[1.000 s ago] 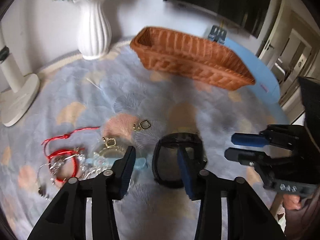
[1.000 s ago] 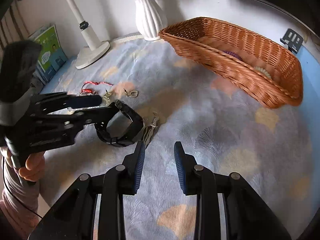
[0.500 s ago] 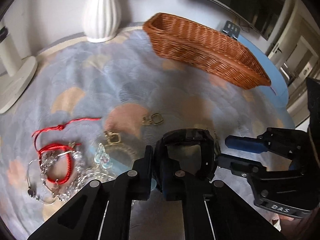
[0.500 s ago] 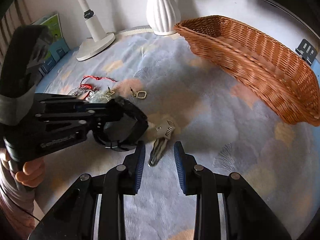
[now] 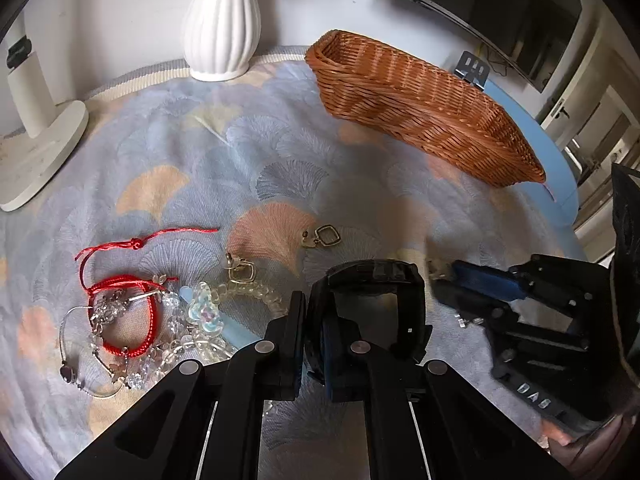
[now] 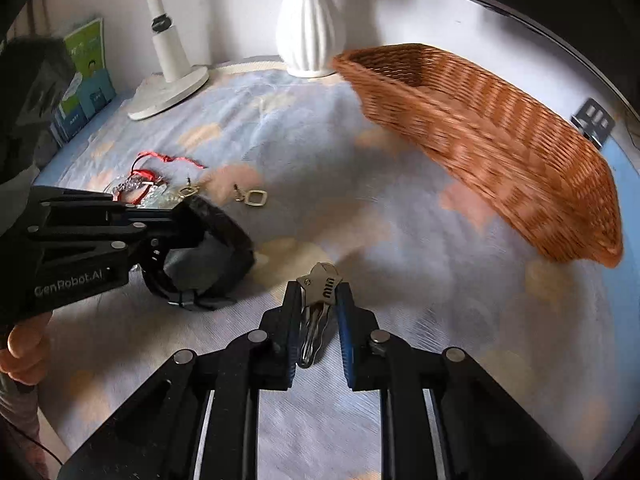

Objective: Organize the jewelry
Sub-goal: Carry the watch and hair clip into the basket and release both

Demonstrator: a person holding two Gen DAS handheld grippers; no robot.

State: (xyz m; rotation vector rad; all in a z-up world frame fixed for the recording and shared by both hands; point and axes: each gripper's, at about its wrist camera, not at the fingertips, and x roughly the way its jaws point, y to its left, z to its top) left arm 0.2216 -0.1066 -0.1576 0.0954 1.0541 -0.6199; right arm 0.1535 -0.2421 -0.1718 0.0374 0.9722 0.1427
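My left gripper (image 5: 314, 312) is shut on the band of a black watch (image 5: 374, 300), which also shows in the right wrist view (image 6: 212, 256). My right gripper (image 6: 318, 300) is closed around a silver metal clasp (image 6: 320, 284) lying on the cloth; its fingers (image 5: 480, 280) show in the left wrist view beside the watch. A pile of jewelry lies left: a red cord bracelet (image 5: 128, 312), clear bead strands (image 5: 208, 312) and two gold square earrings (image 5: 324, 237) (image 5: 242, 272). A wicker basket (image 5: 420, 100) stands at the back right.
A white ribbed vase (image 5: 222, 20) stands at the back. A white lamp base (image 5: 36, 144) sits at the left. Books (image 6: 86, 80) lean at the far left in the right wrist view. A dark screen (image 5: 500, 12) is behind the basket. The patterned cloth (image 5: 280, 148) covers the table.
My left gripper closed on the black watch band and holds it. My right gripper moved forward and closed around the silver clasp beside the watch.
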